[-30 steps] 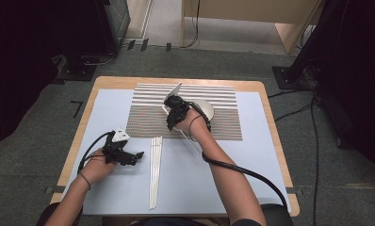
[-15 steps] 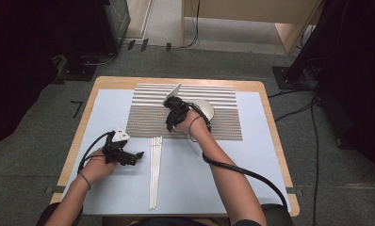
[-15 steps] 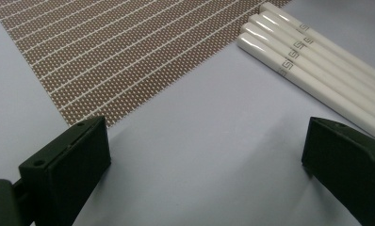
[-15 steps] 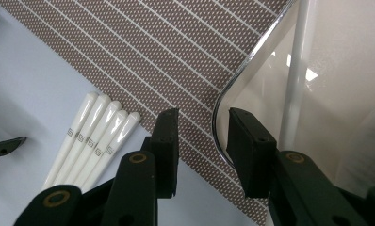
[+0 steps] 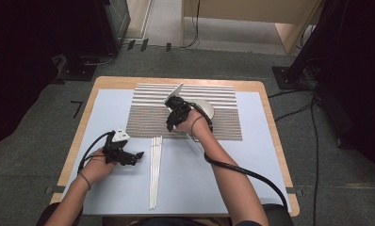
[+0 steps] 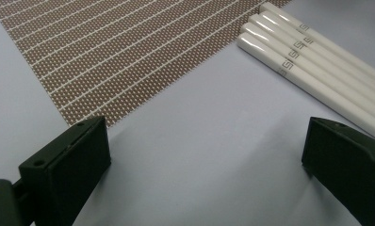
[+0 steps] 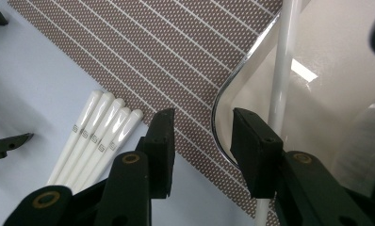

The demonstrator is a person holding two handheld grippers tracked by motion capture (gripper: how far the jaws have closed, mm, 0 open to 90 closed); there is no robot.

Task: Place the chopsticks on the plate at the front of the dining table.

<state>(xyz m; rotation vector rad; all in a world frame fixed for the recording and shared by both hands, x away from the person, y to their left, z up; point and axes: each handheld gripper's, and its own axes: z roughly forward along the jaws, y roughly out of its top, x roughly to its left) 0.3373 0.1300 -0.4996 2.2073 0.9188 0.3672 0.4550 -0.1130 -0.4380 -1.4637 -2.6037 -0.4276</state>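
Over the striped placemat's (image 7: 176, 47) far right part, the right gripper (image 7: 199, 127) hangs just above the rim of a white plate (image 7: 327, 70). A single white chopstick (image 7: 283, 70) lies across that plate, running close past the outer side of one jaw. That closeness is my worry: if the hand lifts away at a slant, the jaw could catch the stick and roll it off the plate's smooth surface onto the placemat. A nudge to the rim could also shift the plate.

The jaws have just been opening and now stand partly apart. Nothing is between them but a view of the plate's silver edge and the weave beneath, so they grip nothing.

Off the placemat's near edge, the remaining chopsticks (image 6: 317, 66) lie side by side on the pale blue cover, their ends just short of the weave. To their left, well apart from the plate, the left gripper (image 6: 204, 132) sits low with its jaws spread wide and empty, the sticks just beside one jaw.
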